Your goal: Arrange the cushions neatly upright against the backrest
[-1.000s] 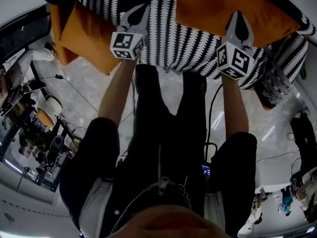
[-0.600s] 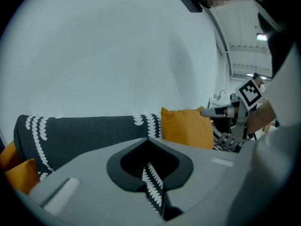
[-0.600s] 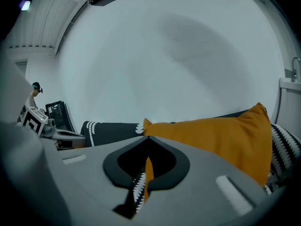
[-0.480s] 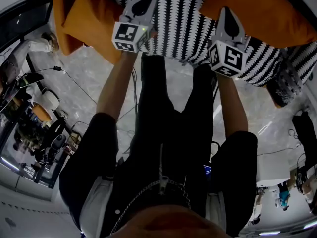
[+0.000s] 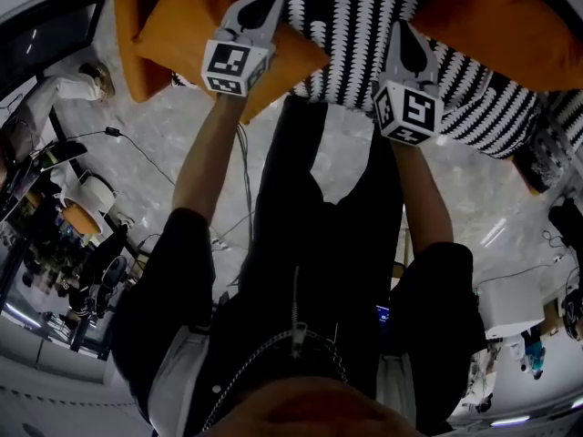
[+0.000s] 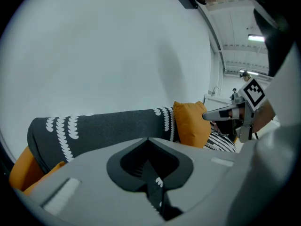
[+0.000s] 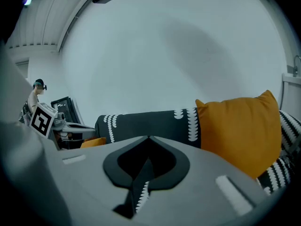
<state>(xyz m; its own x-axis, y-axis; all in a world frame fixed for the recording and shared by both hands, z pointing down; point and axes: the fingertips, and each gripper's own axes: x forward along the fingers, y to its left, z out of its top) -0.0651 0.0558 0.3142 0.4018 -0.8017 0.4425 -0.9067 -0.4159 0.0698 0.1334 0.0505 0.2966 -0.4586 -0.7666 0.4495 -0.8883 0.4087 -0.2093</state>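
A black-and-white patterned cloth spreads over the sofa front between two orange cushions. One orange cushion lies at the left, the other orange cushion at the right. My left gripper is shut on a fold of the cloth, as seen in the left gripper view. My right gripper pinches the same cloth. Behind stands the dark backrest, with an orange cushion leaning upright on it.
Pale marble floor with cables runs below the sofa. Desks with equipment crowd the left side. A grey patterned cushion sits at the right edge. The person's dark legs stand close to the sofa front.
Both grippers keep their hold on the cloth. The sofa and cushions have slid toward the top of the head view, and the left gripper now lies over the left orange cushion.
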